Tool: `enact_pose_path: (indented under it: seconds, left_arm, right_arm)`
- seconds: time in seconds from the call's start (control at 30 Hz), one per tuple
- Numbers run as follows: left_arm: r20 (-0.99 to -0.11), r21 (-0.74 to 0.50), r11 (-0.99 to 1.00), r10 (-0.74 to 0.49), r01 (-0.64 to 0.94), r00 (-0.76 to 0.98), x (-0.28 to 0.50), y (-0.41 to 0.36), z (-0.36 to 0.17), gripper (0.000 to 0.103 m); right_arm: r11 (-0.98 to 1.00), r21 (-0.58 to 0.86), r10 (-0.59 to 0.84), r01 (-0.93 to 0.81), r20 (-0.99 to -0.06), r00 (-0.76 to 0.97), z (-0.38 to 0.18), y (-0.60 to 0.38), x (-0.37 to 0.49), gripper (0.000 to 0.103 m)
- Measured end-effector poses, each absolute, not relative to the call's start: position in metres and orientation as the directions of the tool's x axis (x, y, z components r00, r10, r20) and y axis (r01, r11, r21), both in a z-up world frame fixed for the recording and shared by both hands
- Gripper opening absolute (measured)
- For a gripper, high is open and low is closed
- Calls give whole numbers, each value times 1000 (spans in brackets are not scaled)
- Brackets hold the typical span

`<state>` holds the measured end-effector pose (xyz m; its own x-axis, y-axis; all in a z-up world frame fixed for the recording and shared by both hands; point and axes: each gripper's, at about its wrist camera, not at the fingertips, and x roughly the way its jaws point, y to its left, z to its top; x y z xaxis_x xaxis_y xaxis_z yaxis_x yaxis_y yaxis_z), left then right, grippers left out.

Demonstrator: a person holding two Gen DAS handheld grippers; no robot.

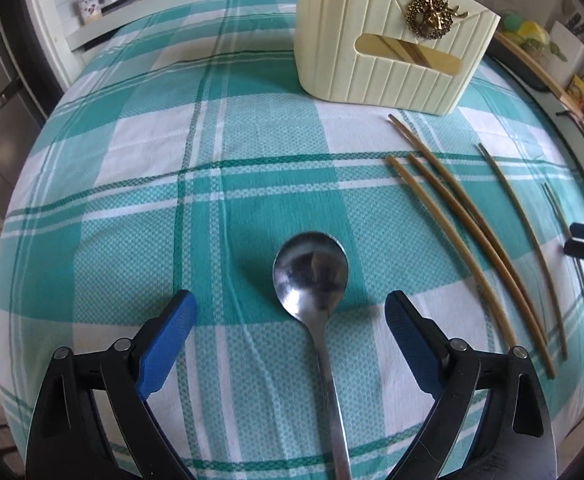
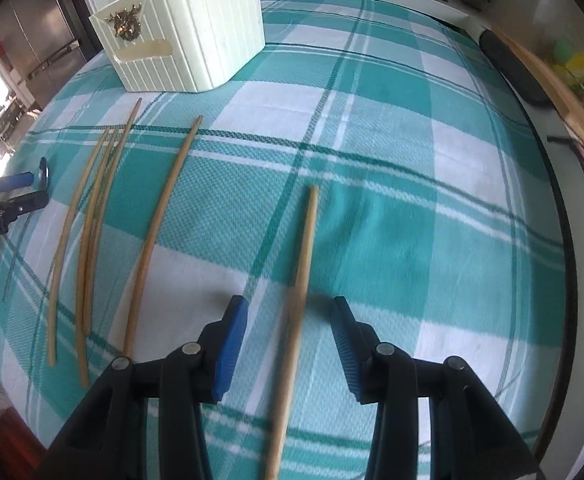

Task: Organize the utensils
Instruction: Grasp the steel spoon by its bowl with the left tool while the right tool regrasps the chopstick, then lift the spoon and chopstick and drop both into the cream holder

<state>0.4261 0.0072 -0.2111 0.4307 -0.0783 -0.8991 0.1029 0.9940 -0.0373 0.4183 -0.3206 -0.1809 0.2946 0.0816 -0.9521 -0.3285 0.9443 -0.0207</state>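
A metal spoon (image 1: 312,272) lies on the teal checked tablecloth, handle toward me, between the wide-open blue pads of my left gripper (image 1: 290,312). The pads straddle its neck without touching. A cream ribbed utensil holder (image 1: 388,40) with a gold ornament stands at the back; it also shows in the right wrist view (image 2: 188,36). My right gripper (image 2: 290,320) is open around a single wooden chopstick (image 2: 300,280) lying on the cloth, apart from both pads. Several more chopsticks (image 2: 92,232) lie to its left; they also show in the left wrist view (image 1: 472,232).
The tablecloth (image 1: 132,200) covers the whole table. The table's right edge (image 2: 564,240) runs close to a counter with a wooden board and yellow-green items (image 2: 580,68). Jars (image 1: 92,0) stand on a shelf behind. The other gripper (image 2: 8,200) shows at the left.
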Motion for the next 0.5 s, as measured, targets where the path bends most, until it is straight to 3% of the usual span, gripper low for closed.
enact_pose_path:
  seconds: [0.13, 0.17, 0.2, 0.23, 0.27, 0.5]
  left_arm:
    - [-900, -33, 996, -64, 79, 432, 434, 4, -211, 80]
    - [-897, -22, 997, -52, 72, 438, 435, 2, -210, 71]
    - [-891, -14, 997, -46, 75, 452, 435, 0, -209, 65]
    - [-886, -19, 996, -56, 84, 460, 435, -3, -208, 47]
    - [-883, -23, 996, -63, 92, 465, 435, -4, -207, 36]
    - [-840, -112, 988, -151, 105, 521, 420, 2, -179, 36]
  right_arm:
    - [953, -46, 53, -298, -948, 315, -179, -319, 434, 21]
    - [957, -45, 52, -288, -947, 318, -178, -320, 437, 11]
    - [960, -37, 55, -277, -947, 318, -179, -321, 441, 7]
    - [962, -29, 62, -272, -946, 317, -180, -321, 444, 7]
    - [963, -20, 70, -270, -944, 322, -180, -321, 447, 7]
    - [967, 45, 148, -251, -899, 412, -156, -325, 441, 6]
